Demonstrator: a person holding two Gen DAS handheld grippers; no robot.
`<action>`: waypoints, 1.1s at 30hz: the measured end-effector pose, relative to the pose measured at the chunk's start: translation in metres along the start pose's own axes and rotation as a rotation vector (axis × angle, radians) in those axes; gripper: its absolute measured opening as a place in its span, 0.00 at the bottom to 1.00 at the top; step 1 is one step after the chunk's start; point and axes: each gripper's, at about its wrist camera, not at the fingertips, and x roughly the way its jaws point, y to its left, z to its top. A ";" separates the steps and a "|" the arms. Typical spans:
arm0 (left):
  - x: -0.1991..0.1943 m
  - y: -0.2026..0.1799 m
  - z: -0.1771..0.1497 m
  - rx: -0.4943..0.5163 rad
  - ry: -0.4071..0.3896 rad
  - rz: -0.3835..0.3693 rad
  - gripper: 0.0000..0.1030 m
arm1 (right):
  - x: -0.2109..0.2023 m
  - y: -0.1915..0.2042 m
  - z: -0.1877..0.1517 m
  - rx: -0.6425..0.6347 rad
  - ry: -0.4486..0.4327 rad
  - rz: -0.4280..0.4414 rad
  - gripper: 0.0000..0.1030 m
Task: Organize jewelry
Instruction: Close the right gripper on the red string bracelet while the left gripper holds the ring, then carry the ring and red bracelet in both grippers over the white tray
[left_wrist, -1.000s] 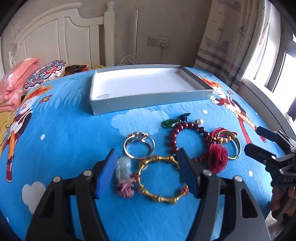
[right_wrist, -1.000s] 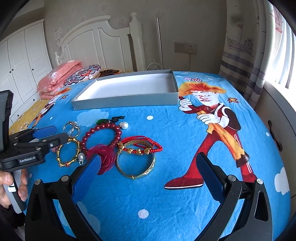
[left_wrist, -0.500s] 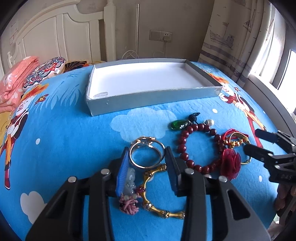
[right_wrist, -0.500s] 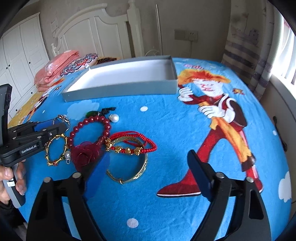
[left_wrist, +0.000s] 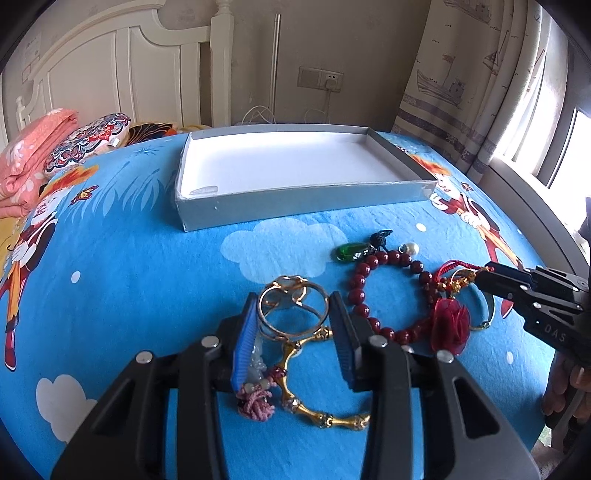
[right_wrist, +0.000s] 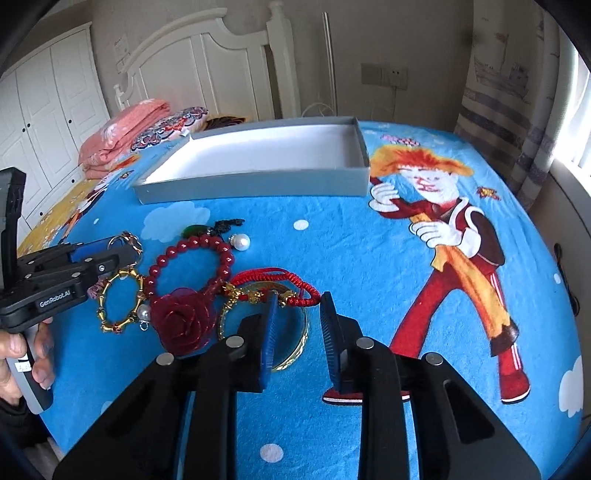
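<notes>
**Blue-padded, closing in on gold**

Clamped with the left gripper (left_wrist: 292, 300) onto a rose-gold wire bangle (left_wrist: 286, 286), blue pads touching its rim at three and nine o'clock, jaws only just drawn in. Resting low on the blue cartoon bedsheet (left_wrist: 129, 277), with a gold bamboo-link bracelet (left_wrist: 325, 421) at six o'clock of that bangle and a pink tassel charm (left_wrist: 255, 404) at seven.

Straddling with the right gripper (right_wrist: 299, 297) the three-o'clock arc of a plain gold bangle (right_wrist: 303, 332): one pad inside the hoop, one outside, jaws just narrowed sharply yet seemingly short of pressing. Hard to say at the tips, where a red cord bracelet (right_wrist: 273, 273) crosses.

Lying at nine o'clock of the gold bangle, a red fabric rose (right_wrist: 181, 321); at eleven, a dark-red bead bracelet (right_wrist: 192, 242). Set at twelve o'clock, well apart from all the jewelry, a grey tray (right_wrist: 258, 184) with a white floor.
</notes>
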 end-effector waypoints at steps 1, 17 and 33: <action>0.000 0.000 0.000 -0.001 0.000 -0.001 0.36 | -0.002 0.000 0.000 0.000 -0.006 0.003 0.23; -0.012 0.003 0.007 -0.010 -0.033 -0.008 0.36 | -0.029 -0.016 0.027 0.050 -0.107 0.027 0.19; -0.030 0.005 0.026 -0.026 -0.119 0.064 0.36 | -0.026 -0.013 0.045 0.069 -0.154 0.016 0.19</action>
